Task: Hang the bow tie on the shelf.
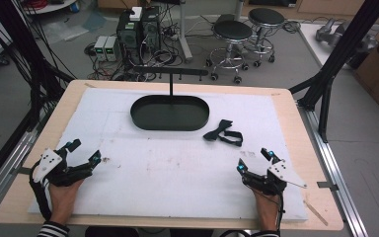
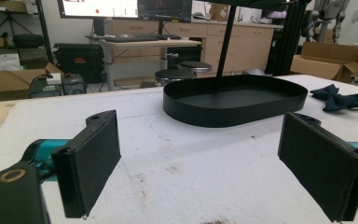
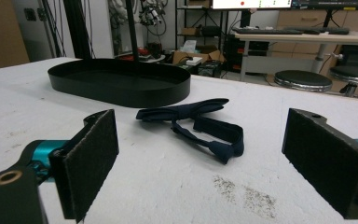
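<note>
Both hands down near the front edge of the tabletop (image 1: 286, 106), resting on the white mat (image 1: 177, 168). Left claw (image 1: 83, 157) by the front-left corner, jaws spread wide, nothing between them. From the left gripper view, left claw (image 2: 200, 163) gaping over bare mat, a few dark smudges below. Right claw (image 1: 256, 159) toward the front-right corner, also wide open and empty; same story in the right gripper view, right claw (image 3: 200, 161) parted with a dark stain on the mat just ahead. Black oval tray (image 1: 170, 113) sitting toward the back edge, centred, a thin black post (image 1: 170, 85) rising behind it with a crossbar on top. Dark bow tie (image 1: 223, 132) lying flat on the mat, just right of the tray, apart from it, strap looped out beside it. Well ahead of the right claw, untouched. Tray (image 3: 119, 81) and bow tie (image 3: 196, 123) both plain from the right side.
</note>
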Tool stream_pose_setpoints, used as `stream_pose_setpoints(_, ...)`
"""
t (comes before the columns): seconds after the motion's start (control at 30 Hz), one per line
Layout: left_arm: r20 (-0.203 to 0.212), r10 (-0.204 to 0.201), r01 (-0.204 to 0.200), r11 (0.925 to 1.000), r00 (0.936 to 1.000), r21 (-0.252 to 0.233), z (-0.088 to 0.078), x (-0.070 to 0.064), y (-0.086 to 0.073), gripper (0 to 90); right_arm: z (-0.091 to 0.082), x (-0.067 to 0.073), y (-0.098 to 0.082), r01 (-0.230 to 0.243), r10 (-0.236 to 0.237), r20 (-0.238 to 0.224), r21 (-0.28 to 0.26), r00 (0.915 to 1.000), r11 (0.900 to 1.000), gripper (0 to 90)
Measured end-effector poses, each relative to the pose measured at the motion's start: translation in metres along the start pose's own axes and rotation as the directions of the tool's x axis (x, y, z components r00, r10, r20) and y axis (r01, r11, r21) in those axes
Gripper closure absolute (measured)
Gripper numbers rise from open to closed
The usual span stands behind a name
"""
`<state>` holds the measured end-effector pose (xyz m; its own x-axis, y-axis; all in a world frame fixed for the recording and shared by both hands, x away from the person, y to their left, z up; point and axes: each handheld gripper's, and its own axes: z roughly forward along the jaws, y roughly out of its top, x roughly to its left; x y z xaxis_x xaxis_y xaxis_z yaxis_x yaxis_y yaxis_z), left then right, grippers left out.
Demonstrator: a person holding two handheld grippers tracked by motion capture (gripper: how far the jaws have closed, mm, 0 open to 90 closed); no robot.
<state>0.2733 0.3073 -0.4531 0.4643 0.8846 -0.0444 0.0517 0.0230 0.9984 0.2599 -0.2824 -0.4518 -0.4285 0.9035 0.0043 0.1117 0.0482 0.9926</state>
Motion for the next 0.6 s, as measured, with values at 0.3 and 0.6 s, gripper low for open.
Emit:
stream_pose_setpoints(0.3,0.001,0.014,-0.014,0.9999,0.9999,0.005,0.0003,-0.001,0.0,13.2,-0.0005,-0.0016,-0.0002,-0.01,0.01,-0.002,-0.003,0.9999,1.0,9.7)
stream_pose_setpoints(0.6,-0.001,0.014,-0.014,0.9999,0.9999,0.002,0.0004,-0.0011,0.0,13.2,-0.0004,-0.0002,0.0,-0.012,0.012,0.0,0.002,0.9999,1.0,9.8)
